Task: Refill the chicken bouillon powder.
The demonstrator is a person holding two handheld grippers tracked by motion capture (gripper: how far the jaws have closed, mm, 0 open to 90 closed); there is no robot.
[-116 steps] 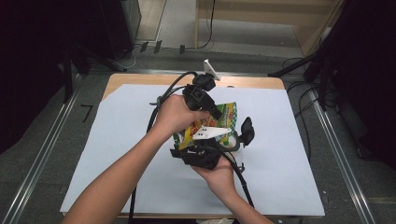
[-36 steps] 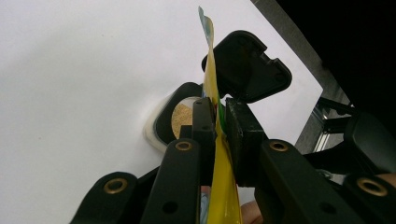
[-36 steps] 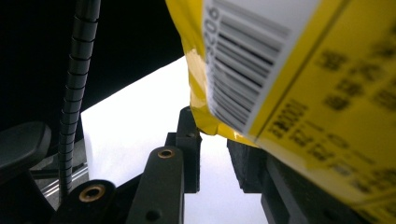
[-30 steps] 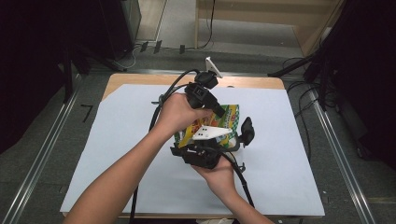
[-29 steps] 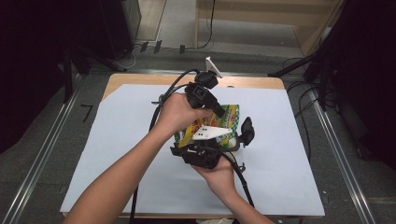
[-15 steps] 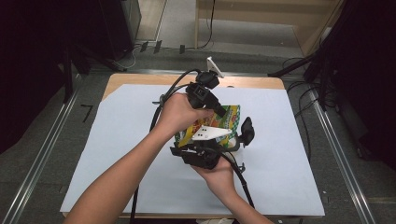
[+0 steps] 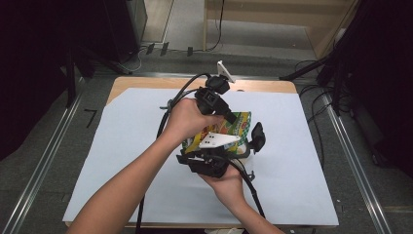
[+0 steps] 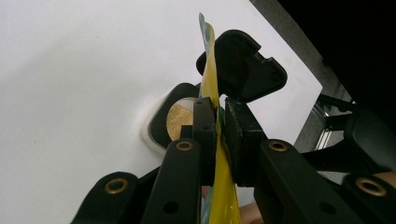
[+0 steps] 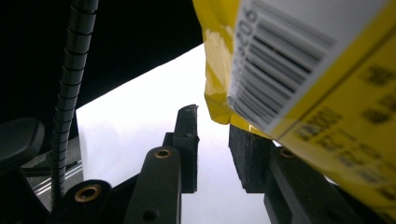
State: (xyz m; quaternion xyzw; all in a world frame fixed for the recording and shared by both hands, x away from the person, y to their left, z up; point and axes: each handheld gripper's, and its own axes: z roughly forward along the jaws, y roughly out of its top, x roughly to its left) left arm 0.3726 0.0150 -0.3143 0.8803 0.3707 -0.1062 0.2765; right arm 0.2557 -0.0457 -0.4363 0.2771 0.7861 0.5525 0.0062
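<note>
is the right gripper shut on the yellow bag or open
Open: in the right gripper view the right gripper shows a bare gap between its jaws, with the yellow bag just above, unpinched.

White paper sheet (image 7: 122, 161) covered the light wooden tabletop (image 7: 146, 83), bare wood visible as a strip at the far edge beyond the claws. Grey carpeted floor (image 7: 44, 141) ran around the table. Metal rails (image 7: 39, 165) lay on the floor left and right of the claws. Black cables (image 7: 316, 92) trailed on the floor to the right. Pale wooden furniture (image 7: 272, 19) stood far behind. Room edges were dark, light fell on the table.
</note>
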